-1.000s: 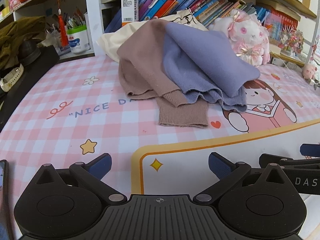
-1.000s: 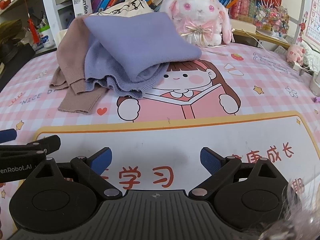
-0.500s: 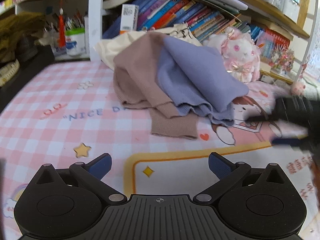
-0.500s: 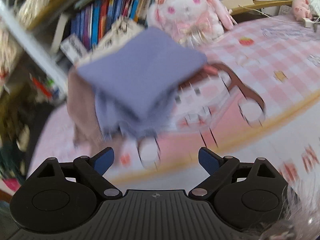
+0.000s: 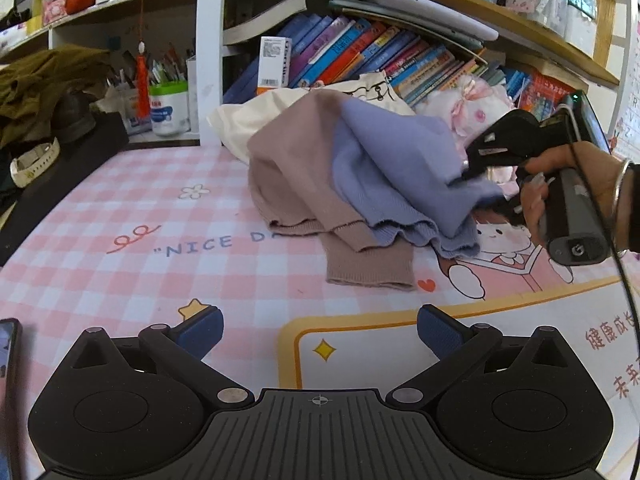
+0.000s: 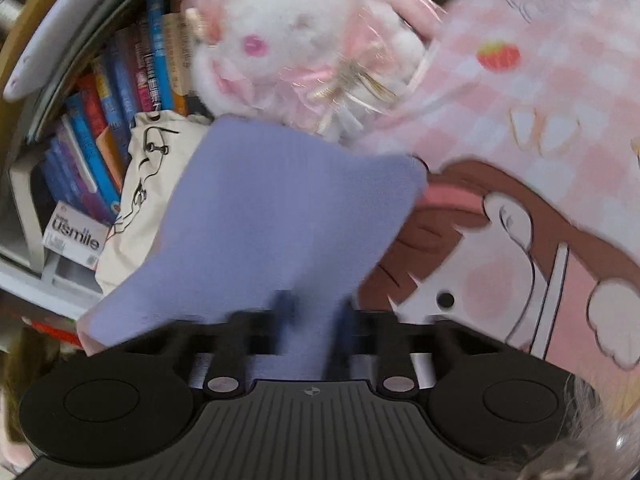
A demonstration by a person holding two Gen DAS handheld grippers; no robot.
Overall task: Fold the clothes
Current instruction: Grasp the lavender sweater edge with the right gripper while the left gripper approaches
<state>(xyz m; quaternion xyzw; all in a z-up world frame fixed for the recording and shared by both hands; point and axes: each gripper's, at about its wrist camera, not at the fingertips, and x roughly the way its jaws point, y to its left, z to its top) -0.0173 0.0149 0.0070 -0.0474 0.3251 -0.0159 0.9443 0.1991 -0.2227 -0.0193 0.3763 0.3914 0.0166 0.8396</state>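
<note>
A lavender knit garment (image 5: 400,168) lies in a heap on top of a mauve-brown knit garment (image 5: 296,176) on the pink checked mat (image 5: 132,256). A cream cloth (image 5: 256,120) lies behind them. My right gripper (image 6: 316,312) is shut on the lavender garment's (image 6: 280,208) right edge; it shows in the left wrist view (image 5: 464,172) at that edge. My left gripper (image 5: 320,330) is open and empty, low over the mat in front of the heap.
A white and pink plush rabbit (image 6: 296,44) sits behind the heap. Bookshelves with books (image 5: 360,56) line the back. A pen cup (image 5: 168,108) and dark clothes (image 5: 44,84) stand at left. A phone edge (image 5: 8,360) lies at near left.
My right gripper moved forward to the lavender garment and closed on its right edge. My left gripper stayed open and shifted slightly.
</note>
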